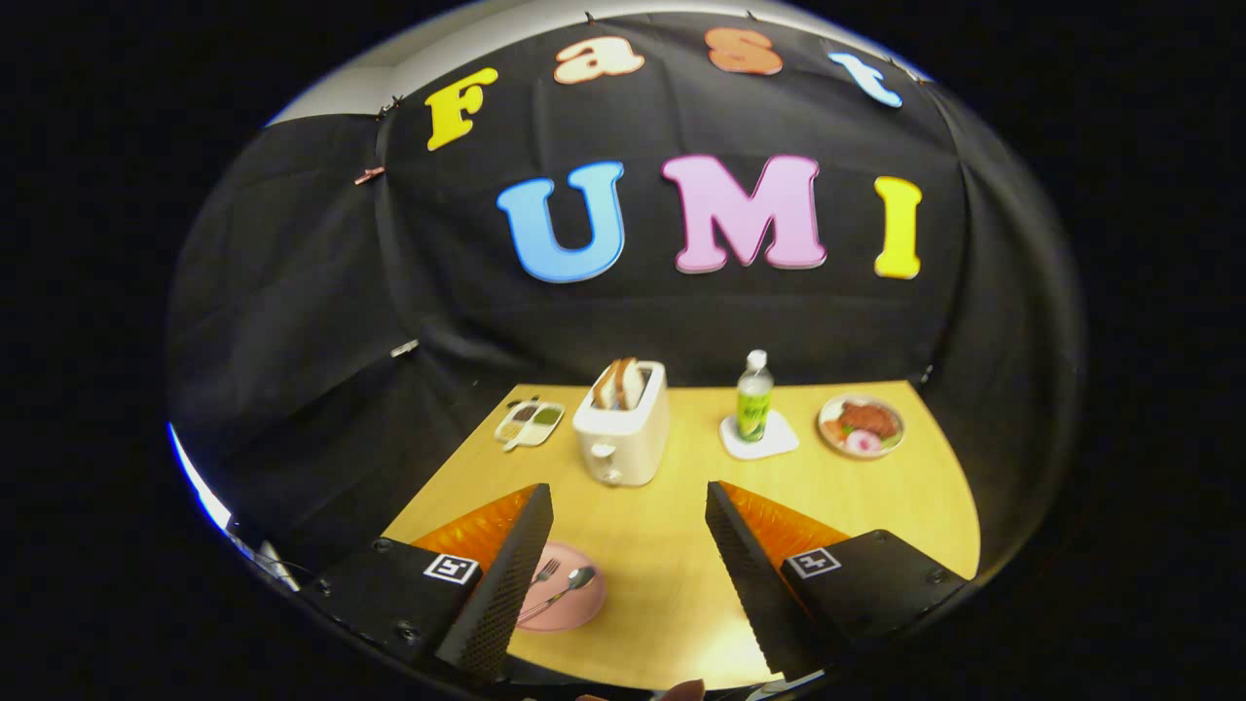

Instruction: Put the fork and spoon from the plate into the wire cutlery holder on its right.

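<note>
**Gripper held wide above the near edge of the table, cutlery on the pink plate**

The gripper (623, 574) sits nearest, its two fingers spread well apart with bare tabletop between them and nothing in their hold. One finger (506, 574) partly covers the near side of the pink plate.

The wooden table (662, 574) runs from the fingers back to the black cloth wall. The toaster (623, 428) is the biggest thing on it, standing upright well beyond the fingers and roughly in line with the gap between them. Two slices of bread (620, 382) stick up out of its top.

Places below are given from the toaster.

The pink plate (574, 604) lies much nearer the camera than the toaster and a little to its left, close to the table's near edge. On it lie the fork (545, 571) and the spoon (569, 587), side by side, the spoon on the side nearer the toaster's line, both with their heads pointing away toward the toaster.

To the right of the toaster, apart from it, a small bottle (754, 399) with a white cap stands upright on a white coaster (769, 443). Farther right again lies a plate of food (861, 425), near the back corner of the table.

Just left of the toaster, at about the same depth, lies a small divided tray (531, 423) with sauces in its compartments.
</note>
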Motion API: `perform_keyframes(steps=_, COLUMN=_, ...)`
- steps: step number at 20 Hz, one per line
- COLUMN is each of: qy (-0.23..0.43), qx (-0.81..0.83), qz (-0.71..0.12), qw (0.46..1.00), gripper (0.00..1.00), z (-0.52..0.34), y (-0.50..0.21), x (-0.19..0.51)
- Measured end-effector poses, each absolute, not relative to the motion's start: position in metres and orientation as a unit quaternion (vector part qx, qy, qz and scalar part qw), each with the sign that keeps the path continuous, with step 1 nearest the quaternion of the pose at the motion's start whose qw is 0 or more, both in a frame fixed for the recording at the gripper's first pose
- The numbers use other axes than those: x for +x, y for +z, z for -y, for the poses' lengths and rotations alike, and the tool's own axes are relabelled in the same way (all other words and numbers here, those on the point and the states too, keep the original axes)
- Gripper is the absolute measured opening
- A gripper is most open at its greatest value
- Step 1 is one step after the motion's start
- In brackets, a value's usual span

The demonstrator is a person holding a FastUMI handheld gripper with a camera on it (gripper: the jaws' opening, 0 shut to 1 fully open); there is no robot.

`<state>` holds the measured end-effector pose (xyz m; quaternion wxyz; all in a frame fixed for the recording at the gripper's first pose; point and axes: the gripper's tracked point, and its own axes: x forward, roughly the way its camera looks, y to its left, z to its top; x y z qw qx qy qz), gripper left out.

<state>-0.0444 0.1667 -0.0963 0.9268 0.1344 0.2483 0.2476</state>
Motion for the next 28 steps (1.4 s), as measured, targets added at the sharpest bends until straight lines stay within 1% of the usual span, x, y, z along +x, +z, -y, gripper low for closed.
perform_keyframes(steps=2, qy=0.272, qx=0.148, qz=-0.303, qw=0.901, gripper=0.98, z=-0.192, y=-0.121, x=-0.058)
perform_keyframes(steps=10, qy=0.314, qx=0.091, qz=-0.475, qw=0.817, gripper=0.98, z=-0.271, y=-0.223, x=-0.108)
perform_keyframes(steps=15, qy=0.308, qx=0.063, qz=-0.560, qw=0.767, gripper=0.91, z=-0.309, y=-0.289, x=-0.130)
perform_keyframes(steps=16, qy=0.303, qx=0.063, qz=-0.578, qw=0.755, gripper=0.89, z=-0.314, y=-0.301, x=-0.135)
perform_keyframes(steps=17, qy=0.298, qx=0.067, qz=-0.594, qw=0.744, gripper=0.84, z=-0.320, y=-0.311, x=-0.138)
perform_keyframes(steps=19, qy=0.283, qx=0.076, qz=-0.616, qw=0.731, gripper=0.79, z=-0.327, y=-0.327, x=-0.141)
perform_keyframes(steps=20, qy=0.276, qx=0.079, qz=-0.624, qw=0.727, gripper=0.79, z=-0.330, y=-0.334, x=-0.141)
perform_keyframes(steps=21, qy=0.271, qx=0.083, qz=-0.631, qw=0.723, gripper=0.76, z=-0.333, y=-0.338, x=-0.141)
perform_keyframes(steps=26, qy=0.247, qx=0.083, qz=-0.659, qw=0.705, gripper=0.75, z=-0.342, y=-0.361, x=-0.142)
perform_keyframes(steps=28, qy=0.240, qx=0.082, qz=-0.664, qw=0.703, gripper=0.72, z=-0.348, y=-0.367, x=-0.139)
